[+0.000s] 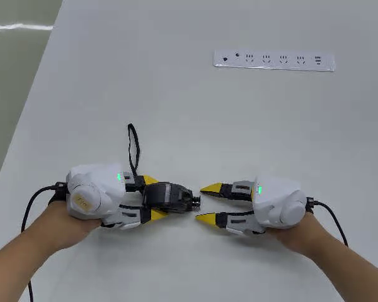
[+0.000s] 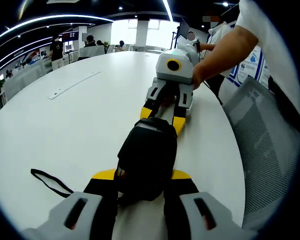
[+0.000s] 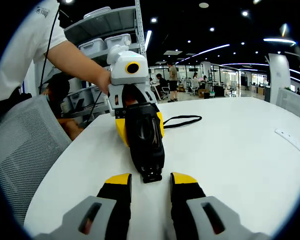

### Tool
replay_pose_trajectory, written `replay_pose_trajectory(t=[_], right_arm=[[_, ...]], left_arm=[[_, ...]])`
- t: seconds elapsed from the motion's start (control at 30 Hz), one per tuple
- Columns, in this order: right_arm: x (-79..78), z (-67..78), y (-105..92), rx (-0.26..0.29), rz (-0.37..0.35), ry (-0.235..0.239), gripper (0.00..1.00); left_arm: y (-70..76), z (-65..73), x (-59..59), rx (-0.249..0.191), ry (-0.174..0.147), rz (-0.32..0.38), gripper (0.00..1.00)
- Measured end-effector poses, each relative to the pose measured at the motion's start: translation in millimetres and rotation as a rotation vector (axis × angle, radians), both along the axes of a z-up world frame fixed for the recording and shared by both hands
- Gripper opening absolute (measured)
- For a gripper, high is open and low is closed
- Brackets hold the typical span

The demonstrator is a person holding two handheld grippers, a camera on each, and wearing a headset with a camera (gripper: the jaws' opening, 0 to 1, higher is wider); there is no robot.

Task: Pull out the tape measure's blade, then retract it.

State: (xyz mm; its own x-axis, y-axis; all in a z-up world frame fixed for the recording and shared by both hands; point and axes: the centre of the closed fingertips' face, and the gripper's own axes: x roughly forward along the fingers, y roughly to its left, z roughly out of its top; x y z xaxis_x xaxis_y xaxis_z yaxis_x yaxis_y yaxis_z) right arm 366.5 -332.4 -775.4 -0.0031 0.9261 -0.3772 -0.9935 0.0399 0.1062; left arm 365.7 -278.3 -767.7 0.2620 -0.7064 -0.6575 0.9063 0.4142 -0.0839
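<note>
The left tongs squeeze the black tape measure on the surface. At its 3 o'clock, the right tongs are spread apart, holding nothing.

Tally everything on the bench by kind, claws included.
Tape measure: 1
Power strip: 1
Claws: 2 (left claw, right claw)
Total: 4

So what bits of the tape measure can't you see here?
- Head view: sides of the tape measure, covered by the left gripper.
- Right gripper view: its blade tip, too small to tell whether the right gripper touches it.
- Head view: where the strap joins, hidden behind the left gripper.
</note>
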Motion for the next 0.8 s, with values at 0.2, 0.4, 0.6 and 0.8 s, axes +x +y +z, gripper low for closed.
replay_pose_trajectory(t=[0.2, 0.4, 0.6, 0.8], right_arm=[[1.0, -2.5, 0.4, -0.004, 0.014, -0.011, 0.26], [4.4, -3.9, 2.3, -0.001, 0.018, -0.027, 0.21], [4.2, -4.3, 2.8, 0.0, 0.028, -0.044, 0.18], [2.9, -4.9, 4.1, 0.005, 0.04, -0.05, 0.14]], left_arm=[[0.0, -0.9, -0.2, 0.002, -0.003, -0.009, 0.31], [-0.3, -0.6, -0.1, 0.0, -0.003, -0.01, 0.31], [-0.3, -1.1, 0.2, -0.002, -0.003, -0.011, 0.31], [0.0, -1.8, 0.2, -0.002, -0.004, -0.014, 0.31]])
